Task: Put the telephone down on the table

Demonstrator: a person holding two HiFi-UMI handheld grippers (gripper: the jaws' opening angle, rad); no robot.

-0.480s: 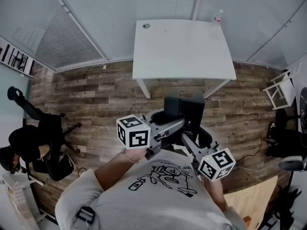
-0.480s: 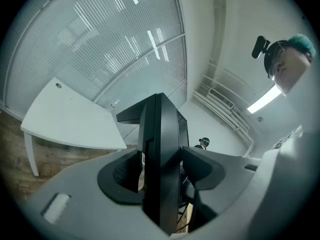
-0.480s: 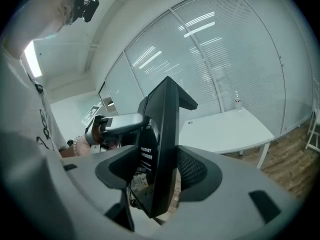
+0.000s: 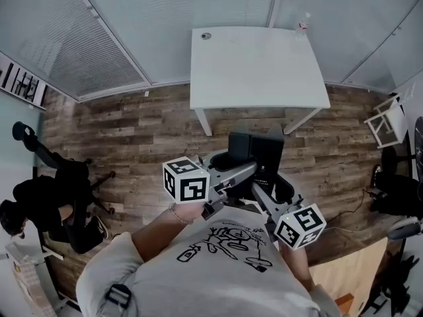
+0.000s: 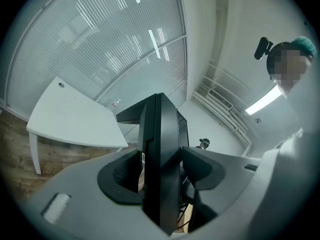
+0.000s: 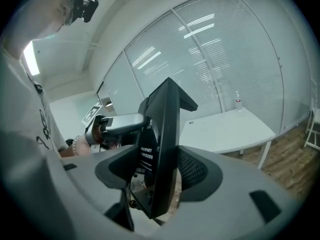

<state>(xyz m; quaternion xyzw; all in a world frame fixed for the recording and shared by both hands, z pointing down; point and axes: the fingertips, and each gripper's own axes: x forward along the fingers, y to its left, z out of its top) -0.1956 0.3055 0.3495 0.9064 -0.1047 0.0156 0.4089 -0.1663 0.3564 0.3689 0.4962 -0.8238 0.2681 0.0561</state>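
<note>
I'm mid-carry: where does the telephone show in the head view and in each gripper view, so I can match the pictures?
Head view: telephone just below centre, nearer the camera than the white table.
Left gripper view: telephone at centre, edge-on; white table at left.
Right gripper view: telephone at centre, edge-on; white table at right.
Shared landmark: the white table.

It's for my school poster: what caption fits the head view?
The left gripper and right gripper hold a telephone before the white table.
</note>
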